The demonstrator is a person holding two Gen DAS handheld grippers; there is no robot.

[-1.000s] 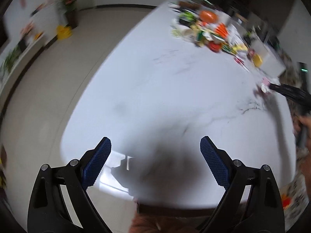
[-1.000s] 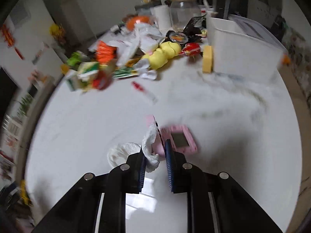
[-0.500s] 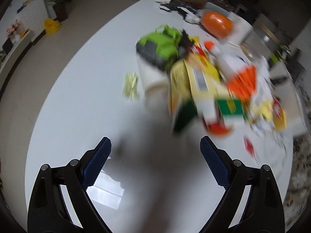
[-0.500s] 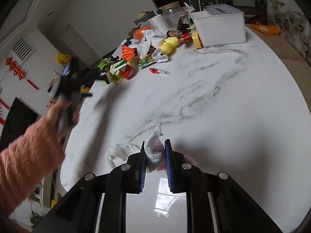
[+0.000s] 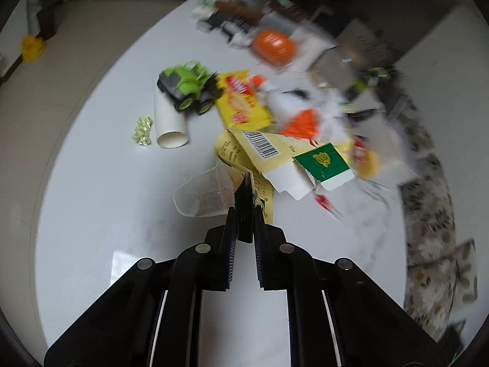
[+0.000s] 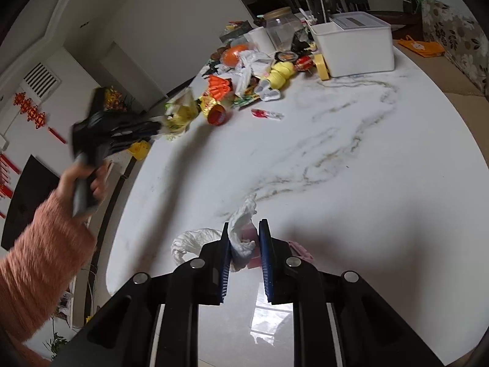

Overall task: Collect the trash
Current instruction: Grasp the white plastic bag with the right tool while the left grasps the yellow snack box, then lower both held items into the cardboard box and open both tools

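Note:
My left gripper (image 5: pixel 244 185) is shut, and its tips pinch a flap of the flattened yellow carton (image 5: pixel 244 150) at the near edge of the trash pile. A clear plastic cup (image 5: pixel 203 195) lies just left of the tips. The right wrist view shows that left gripper (image 6: pixel 156 128) against the carton (image 6: pixel 180 111), with a hand in a pink sleeve (image 6: pixel 45 244) holding it. My right gripper (image 6: pixel 244 224) is shut on a crumpled white tissue (image 6: pixel 241 238) above the marble table (image 6: pixel 351 168). A second white wad (image 6: pixel 191 240) lies to its left.
The pile holds a green toy truck (image 5: pixel 189 90), a white paper cup (image 5: pixel 169 122), an orange ball (image 5: pixel 273 46) and several wrappers. A white bin (image 6: pixel 354 46) and a clear jar (image 6: pixel 282 27) stand at the far end. A pink toy (image 6: pixel 301 249) lies by my right fingers.
My left gripper swept across the table to the trash pile, and its wide-open jaws closed at the yellow carton. My right gripper kept its hold on the tissue and drew back from the pile.

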